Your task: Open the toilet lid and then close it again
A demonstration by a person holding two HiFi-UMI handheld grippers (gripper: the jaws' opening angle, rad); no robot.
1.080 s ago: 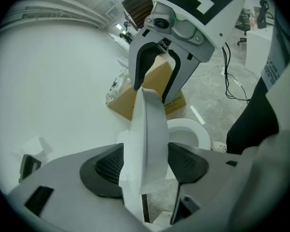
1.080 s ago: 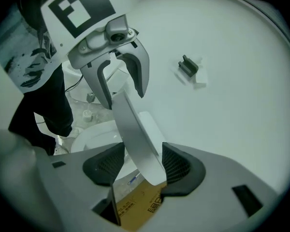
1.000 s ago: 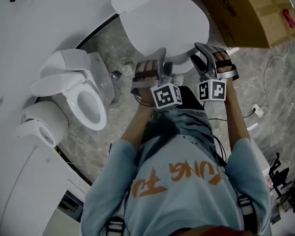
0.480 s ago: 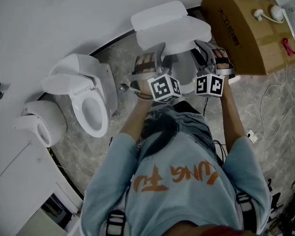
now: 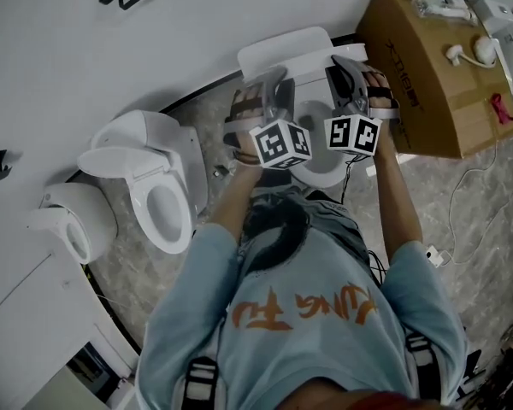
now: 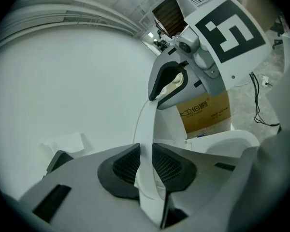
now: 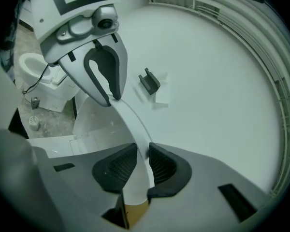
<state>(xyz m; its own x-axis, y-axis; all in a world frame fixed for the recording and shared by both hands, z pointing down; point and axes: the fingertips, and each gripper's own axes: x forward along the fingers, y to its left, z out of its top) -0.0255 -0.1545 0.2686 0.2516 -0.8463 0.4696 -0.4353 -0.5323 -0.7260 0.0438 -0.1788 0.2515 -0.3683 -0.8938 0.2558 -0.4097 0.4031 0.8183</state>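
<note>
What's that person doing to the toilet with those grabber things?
A person holds a gripper in each hand. The left gripper and right gripper have just been closing on the rim of the toilet lid, and both now pinch it. The lid stands tipped up, close to upright.

The head view sits above the person and faces steeply down, with the left claw and right claw at 12 o'clock. Each gripper view rides close behind its own jaws and looks along them at the toilet lid edge. The opposite claw appears at 1 o'clock in the left gripper view and at 10 o'clock in the right. All three views share the lid.
</note>
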